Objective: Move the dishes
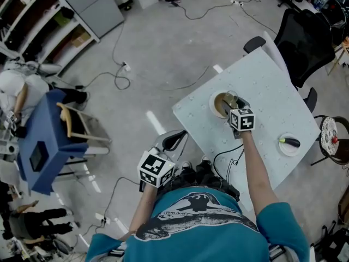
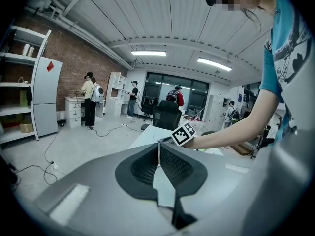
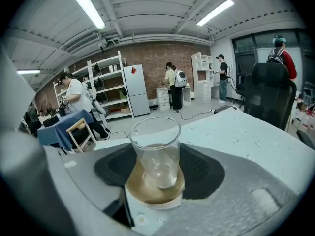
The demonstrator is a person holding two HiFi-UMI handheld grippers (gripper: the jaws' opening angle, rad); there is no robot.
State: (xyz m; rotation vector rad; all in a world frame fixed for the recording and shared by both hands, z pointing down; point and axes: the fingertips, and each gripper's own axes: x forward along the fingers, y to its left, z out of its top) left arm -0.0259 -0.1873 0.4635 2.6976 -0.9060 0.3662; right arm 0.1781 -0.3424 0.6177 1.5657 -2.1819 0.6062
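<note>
Closest in, the teal shirt (image 1: pixel 202 222) fills the bottom of the head view, with the person standing at the near edge of the table (image 1: pixel 272 86). The left gripper (image 1: pixel 173 141) is held off the table's near left corner. Its jaws are closed flat on each other with nothing between them, so it has no part in the step so far.

The right gripper (image 1: pixel 234 105) reaches over the middle of the table, a little toward the left edge, with its jaws spread wide on either side of the glass. No firm press on the glass shows, so I read it as not yet gripped.

The saucer (image 3: pixel 147 193), brown inside with a pale rim, sits flat on the table. The plate (image 1: pixel 283 150) lies well apart, by the right edge near the far right corner, and carries a dark thing (image 1: pixel 292 142) with a green end. The glass (image 3: pixel 156 151) is clear, looks empty and stands on the saucer, perhaps leaning slightly.

The step in hand looks like taking the glass. To do it well:
- Keep the jaws level and centred, so both meet the wall together and the glass is not pushed across the saucer
- Grip around mid-height, below the flared rim
- Close softly, since smooth glass may slip or tip under a hard pinch
- Lift straight up until the foot is free of the saucer, then carry it upright
- If the saucer rides up, the idle left gripper could hold its rim down
</note>
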